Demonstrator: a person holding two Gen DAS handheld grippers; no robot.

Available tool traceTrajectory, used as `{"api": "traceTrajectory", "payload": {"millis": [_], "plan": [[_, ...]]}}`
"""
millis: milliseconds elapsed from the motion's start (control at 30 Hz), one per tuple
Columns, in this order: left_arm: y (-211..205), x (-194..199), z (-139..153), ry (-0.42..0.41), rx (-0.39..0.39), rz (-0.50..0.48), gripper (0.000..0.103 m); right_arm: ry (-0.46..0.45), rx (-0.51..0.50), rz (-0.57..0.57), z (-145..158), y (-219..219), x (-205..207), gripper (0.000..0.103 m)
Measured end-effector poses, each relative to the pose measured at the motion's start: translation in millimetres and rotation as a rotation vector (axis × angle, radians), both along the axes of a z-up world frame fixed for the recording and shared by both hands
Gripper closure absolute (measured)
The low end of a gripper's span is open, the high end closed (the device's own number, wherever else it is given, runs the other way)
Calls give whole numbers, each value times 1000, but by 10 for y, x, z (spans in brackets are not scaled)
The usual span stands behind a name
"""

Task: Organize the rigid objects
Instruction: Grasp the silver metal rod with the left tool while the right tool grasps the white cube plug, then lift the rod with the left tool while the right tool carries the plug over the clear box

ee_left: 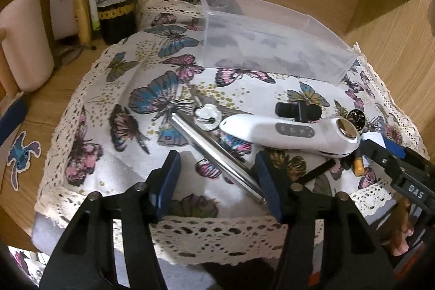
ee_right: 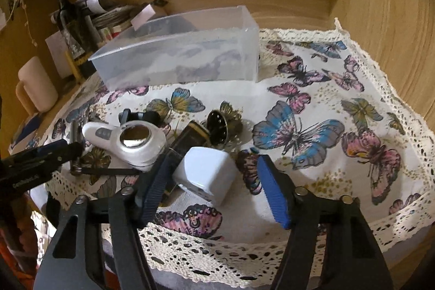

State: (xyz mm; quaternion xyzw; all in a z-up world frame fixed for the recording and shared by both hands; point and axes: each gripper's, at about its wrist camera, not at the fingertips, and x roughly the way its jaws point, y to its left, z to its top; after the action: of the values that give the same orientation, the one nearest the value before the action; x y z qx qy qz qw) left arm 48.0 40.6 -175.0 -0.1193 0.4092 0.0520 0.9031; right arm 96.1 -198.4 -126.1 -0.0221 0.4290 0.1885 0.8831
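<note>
Blue-padded left gripper [ee_left: 217, 175] half-open around steel tube [ee_left: 214, 154]; right gripper [ee_right: 214, 181] half-open around white plug [ee_right: 206, 175]; needed centring before squeezing.

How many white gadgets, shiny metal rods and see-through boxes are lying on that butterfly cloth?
White gadgets: 2 (handheld device, plug)
Metal rod: 1
See-through box: 1
Total: 4

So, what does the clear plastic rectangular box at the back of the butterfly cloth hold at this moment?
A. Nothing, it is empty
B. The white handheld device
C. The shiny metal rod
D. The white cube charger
A: the clear plastic rectangular box shows only the butterfly cloth through its walls, while the white handheld device, white cube charger and shiny metal rod lie on the cloth.
</note>
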Motion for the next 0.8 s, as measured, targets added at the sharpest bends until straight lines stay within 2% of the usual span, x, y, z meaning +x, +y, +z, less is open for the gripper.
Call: {"api": "traceTrajectory", "payload": {"millis": [167,233,267,433,600,800], "plan": [[101,-51,3,6,2,13,60,19,34,-14,-17,-62,38,54],[117,-47,-2,5,0,17,62,13,27,-16,-15,-66,31,56],[113,-38,-5,1,8,24,66,8,25,-17,-17,-67,21,56],[52,13,-47,-28,105,50,86,-37,-12,-36,1,-75,-19,56],[57,9,-37,-38,105,37,88,-62,4,-55,73,-129,6,56],[103,-53,66,-73,96,43,88,-133,15,-58,239,-118,14,56]]}}
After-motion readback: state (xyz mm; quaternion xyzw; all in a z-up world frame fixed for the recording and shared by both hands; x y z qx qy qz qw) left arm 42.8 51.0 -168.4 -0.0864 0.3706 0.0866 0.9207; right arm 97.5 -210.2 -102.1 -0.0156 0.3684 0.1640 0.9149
